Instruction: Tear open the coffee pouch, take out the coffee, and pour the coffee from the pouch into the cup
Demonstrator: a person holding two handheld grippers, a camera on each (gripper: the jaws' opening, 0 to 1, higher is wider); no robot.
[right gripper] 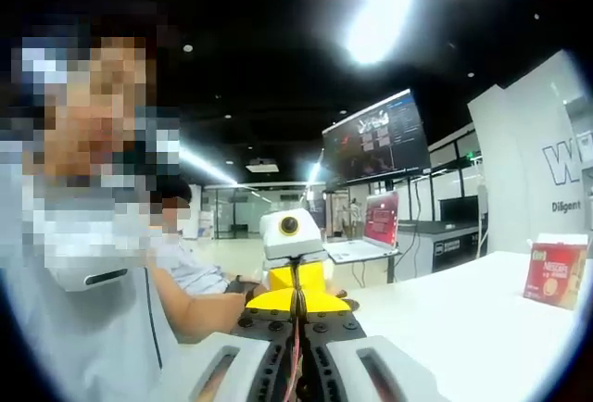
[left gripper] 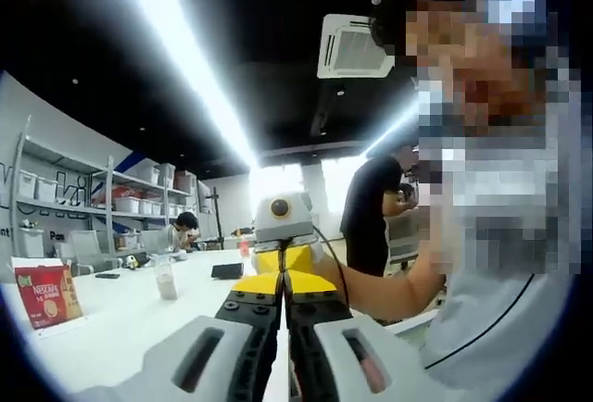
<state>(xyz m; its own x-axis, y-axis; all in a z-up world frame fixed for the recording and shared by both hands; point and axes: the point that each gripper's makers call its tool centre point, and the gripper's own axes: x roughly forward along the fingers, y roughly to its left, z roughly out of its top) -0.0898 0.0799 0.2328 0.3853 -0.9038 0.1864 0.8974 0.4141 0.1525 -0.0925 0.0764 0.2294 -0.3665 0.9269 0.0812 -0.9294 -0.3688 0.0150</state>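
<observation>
Hand-held gripper jaws closed; red coffee box (left gripper: 47, 296) upright.

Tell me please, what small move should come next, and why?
Probably pull the two apart to tear the pouch: the left hand-held gripper and right hand-held gripper face each other, jaws apparently shut on its thin edge; the cup stands on the table.

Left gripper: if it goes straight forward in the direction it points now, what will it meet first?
Most likely the other gripper. In the left gripper view it sits directly ahead of the left gripper, its yellow body right at the closed jaw tips. They look very close, perhaps touching; depth is unclear.
</observation>
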